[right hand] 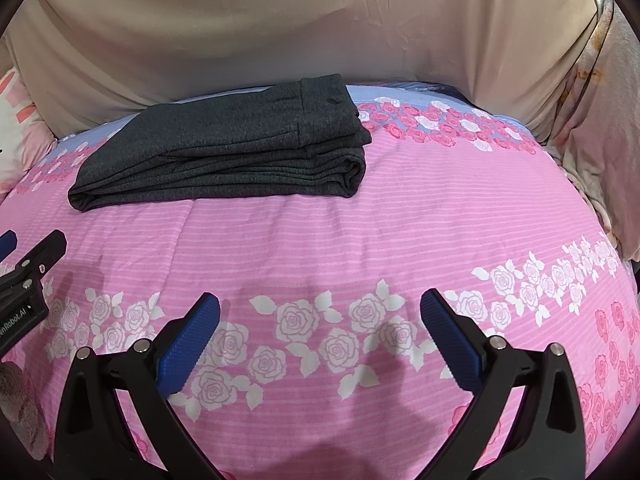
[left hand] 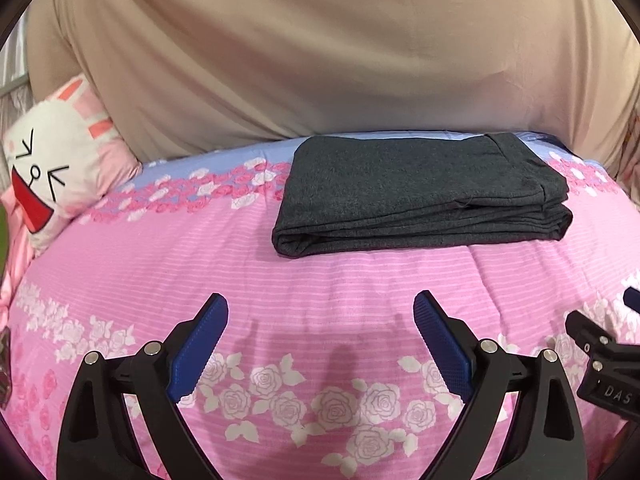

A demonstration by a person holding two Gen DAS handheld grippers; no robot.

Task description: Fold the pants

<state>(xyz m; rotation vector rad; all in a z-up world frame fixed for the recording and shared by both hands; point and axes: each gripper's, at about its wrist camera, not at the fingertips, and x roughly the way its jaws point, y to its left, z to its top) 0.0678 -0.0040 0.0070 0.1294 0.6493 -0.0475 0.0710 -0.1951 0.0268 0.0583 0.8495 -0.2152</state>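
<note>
While both grippers hang over the bed with nothing in them, the folding looks done.

Left view, step: the pants (left hand: 420, 192) lie in a neat dark stack on the pink blanket (left hand: 320, 280), near the far edge, by the beige cloth (left hand: 320, 40).
Left view, fingers: the left gripper (left hand: 321, 312) has its blue pads (left hand: 200, 344) spread wide, with only blanket between them. It is well apart from the pants.
Left view, next move: probably none is needed. If the stack needs a pat or a tidy edge, the gripper has to reach forward first.
Left view, hard to see: the right gripper (left hand: 600, 352) shows only as a black piece at the right edge. A bunny pillow (left hand: 56, 176) is cut off at the left.

Right view, step: the pants (right hand: 224, 160) sit up and to the left, folded in layers, with the waistband on top.
Right view, fingers: the right gripper (right hand: 320, 312) is wide too and holds nothing.
Right view, next move: likely just pulling away.
Right view, hard to see: the left gripper (right hand: 24, 280) pokes in at the left edge, mostly cut off. The far side of the stack is hidden, so nobody can tell if the layers line up there.
</note>
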